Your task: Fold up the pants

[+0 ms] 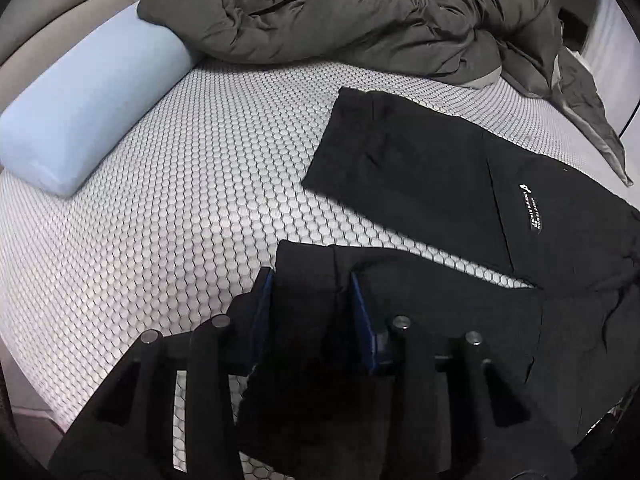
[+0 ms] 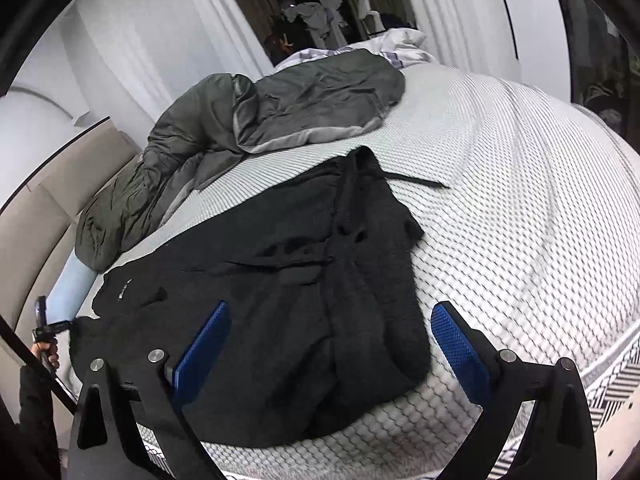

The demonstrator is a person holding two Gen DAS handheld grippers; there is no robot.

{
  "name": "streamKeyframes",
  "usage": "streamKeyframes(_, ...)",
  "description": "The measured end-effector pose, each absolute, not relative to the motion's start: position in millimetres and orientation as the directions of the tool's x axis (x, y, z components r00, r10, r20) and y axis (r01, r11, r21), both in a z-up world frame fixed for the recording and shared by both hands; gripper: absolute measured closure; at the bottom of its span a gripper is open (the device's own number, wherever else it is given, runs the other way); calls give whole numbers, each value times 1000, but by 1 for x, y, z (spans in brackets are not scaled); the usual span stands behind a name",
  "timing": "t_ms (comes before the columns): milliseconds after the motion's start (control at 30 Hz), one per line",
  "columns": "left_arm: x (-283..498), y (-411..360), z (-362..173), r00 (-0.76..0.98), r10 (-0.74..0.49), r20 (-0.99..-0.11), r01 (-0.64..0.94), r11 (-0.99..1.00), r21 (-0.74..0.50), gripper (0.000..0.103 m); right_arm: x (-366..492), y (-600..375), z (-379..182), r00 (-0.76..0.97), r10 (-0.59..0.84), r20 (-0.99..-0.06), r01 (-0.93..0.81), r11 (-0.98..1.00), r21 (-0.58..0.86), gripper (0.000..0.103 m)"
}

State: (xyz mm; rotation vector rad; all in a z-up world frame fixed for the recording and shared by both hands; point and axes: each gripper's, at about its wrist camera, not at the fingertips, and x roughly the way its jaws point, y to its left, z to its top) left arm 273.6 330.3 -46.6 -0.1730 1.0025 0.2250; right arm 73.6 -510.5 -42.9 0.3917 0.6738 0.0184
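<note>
Black pants (image 1: 440,168) lie spread on the honeycomb-patterned mattress (image 1: 180,200), one leg stretched flat with a small white label on it. The near leg's cuff end (image 1: 304,280) is bunched between the blue pads of my left gripper (image 1: 314,304), which is shut on it, and cloth hangs below the fingers. In the right wrist view the pants (image 2: 280,260) are rumpled at the waist end. My right gripper (image 2: 330,344) hovers just above that end, open wide, its pads either side of the cloth and apart from it.
A crumpled grey-green duvet (image 1: 360,20) fills the far side of the bed (image 2: 280,100). A light blue pillow (image 1: 80,108) lies along the beige headboard (image 1: 48,20). The mattress edge (image 2: 600,384) drops off near the right gripper. A hand (image 2: 44,354) shows at far left.
</note>
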Motion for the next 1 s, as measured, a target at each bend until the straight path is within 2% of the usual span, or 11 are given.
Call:
streamKeyframes(67,256,326,-43,555,89,-827,-257,964,-68,30,68,-517,-50,779,141,-611,121,922,367,2)
streamKeyframes(100,244,323,-41,572,95,-815,-262,962,-71,24,67,-520,-53,777,151,-612,118,919,377,2)
streamKeyframes(200,214,314,-37,597,98,-796,-272,958,-85,21,72,-525,-75,745,190,-639,131,898,420,2)
streamKeyframes(267,192,308,-37,601,88,-794,-272,957,-100,21,81,-525,-87,719,198,-666,156,888,433,13)
streamKeyframes(333,177,304,-38,596,102,-797,-275,958,-83,21,92,-525,-100,699,206,-685,187,872,452,52)
streamKeyframes(400,163,301,-41,586,123,-801,-289,955,-65,21,96,-525,-104,689,208,-694,200,866,458,81)
streamKeyframes(433,155,300,-41,576,132,-806,-304,951,-62,21,89,-524,-98,707,204,-677,183,872,454,82)
streamKeyframes(667,116,321,-58,572,124,-811,-355,928,-109,21,37,-548,-111,701,166,-694,239,862,447,80)
streamKeyframes(767,110,315,-62,579,84,-811,-358,920,-160,21,30,-554,-116,734,203,-648,230,824,518,62)
streamKeyframes(833,105,311,-63,602,33,-798,-343,913,-221,21,21,-548,-102,760,160,-630,225,844,486,39)
streamKeyframes(1000,121,306,-72,619,-47,-784,-327,892,-313,33,7,-542,-87,785,145,-602,210,852,479,35)
